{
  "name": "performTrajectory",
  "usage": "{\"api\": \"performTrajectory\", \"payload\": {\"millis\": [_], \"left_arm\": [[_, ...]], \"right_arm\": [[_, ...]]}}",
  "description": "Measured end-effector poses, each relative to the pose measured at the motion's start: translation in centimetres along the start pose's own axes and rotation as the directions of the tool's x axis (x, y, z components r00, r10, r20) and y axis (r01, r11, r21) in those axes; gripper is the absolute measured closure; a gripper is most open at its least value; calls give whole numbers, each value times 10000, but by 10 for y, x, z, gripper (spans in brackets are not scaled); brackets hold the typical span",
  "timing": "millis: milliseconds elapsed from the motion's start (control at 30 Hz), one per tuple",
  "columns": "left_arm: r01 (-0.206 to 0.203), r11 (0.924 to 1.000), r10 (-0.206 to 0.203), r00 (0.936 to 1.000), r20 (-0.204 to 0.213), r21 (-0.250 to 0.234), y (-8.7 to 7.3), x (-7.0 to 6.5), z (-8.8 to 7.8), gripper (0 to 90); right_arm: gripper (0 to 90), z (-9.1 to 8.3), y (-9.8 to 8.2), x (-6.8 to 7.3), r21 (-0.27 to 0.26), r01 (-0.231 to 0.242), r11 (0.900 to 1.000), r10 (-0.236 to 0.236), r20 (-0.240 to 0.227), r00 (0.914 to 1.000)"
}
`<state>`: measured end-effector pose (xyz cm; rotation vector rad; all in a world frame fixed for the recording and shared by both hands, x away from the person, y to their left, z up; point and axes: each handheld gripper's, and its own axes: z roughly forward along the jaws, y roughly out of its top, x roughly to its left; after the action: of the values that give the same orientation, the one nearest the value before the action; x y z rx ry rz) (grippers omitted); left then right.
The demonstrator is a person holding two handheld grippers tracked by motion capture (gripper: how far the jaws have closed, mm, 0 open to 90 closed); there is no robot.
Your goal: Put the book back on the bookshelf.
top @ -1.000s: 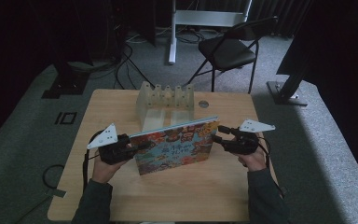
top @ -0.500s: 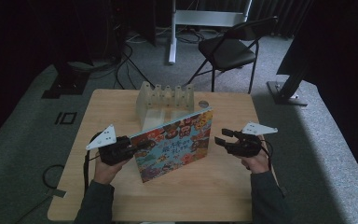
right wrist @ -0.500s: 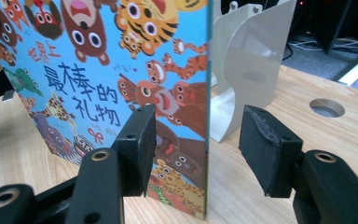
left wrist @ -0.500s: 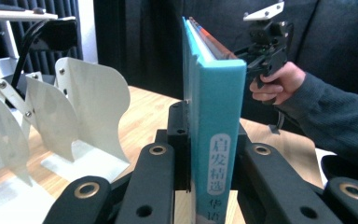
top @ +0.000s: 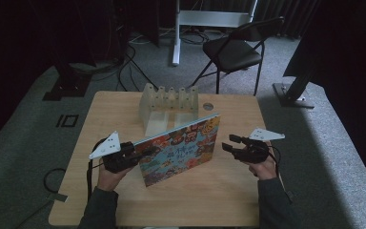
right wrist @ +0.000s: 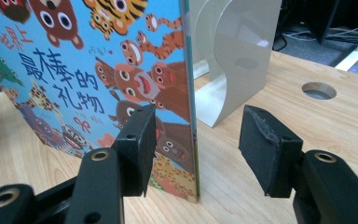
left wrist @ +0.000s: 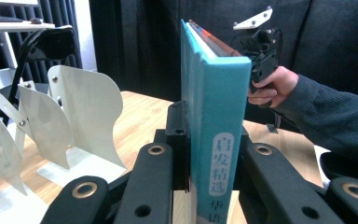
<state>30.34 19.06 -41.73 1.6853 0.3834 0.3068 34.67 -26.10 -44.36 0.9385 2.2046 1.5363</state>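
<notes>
A picture book (top: 181, 150) with a bright cartoon-animal cover stands on edge on the wooden table (top: 209, 191), tilted back a little. My left gripper (top: 147, 151) is shut on its teal spine (left wrist: 219, 140), one jaw on each side. My right gripper (top: 229, 143) stands open a short way off the book's right edge, touching nothing. In the right gripper view the book's free edge (right wrist: 191, 93) rises beyond the gap of that gripper (right wrist: 196, 149). The left gripper view shows the right gripper (left wrist: 261, 51) and its hand behind the book.
A pale rack of upright curved dividers (top: 169, 102) stands at the table's back middle, just behind the book, and close by in the gripper views (left wrist: 74, 107) (right wrist: 233, 51). A round hole (top: 208, 106) is in the tabletop beside it. A folding chair (top: 238, 47) stands beyond the table.
The book has come up from a low slant to standing nearly upright. The right gripper has come off its right edge and drawn back to the right.
</notes>
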Motion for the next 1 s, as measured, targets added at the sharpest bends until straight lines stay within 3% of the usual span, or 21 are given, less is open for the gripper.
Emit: {"api": "performTrajectory", "payload": {"millis": [500, 567, 1000], "left_arm": [[-357, 9994, 357, 9993, 142, -23, 2, -10, 17, 769], [-378, 9992, 379, 9992, 120, -89, 2, -11, 21, 769], [-684, 9971, 687, 9976, 94, -331, 3, -21, 33, 759]], "right_arm": [[458, -3, -18, -4, 193, -248, 9995, 244, 224, 9995], [457, -4, -25, -4, 408, -256, 9988, 237, 454, 9987], [456, -12, -48, -10, 570, -716, 9958, 668, 824, 9944]]}}
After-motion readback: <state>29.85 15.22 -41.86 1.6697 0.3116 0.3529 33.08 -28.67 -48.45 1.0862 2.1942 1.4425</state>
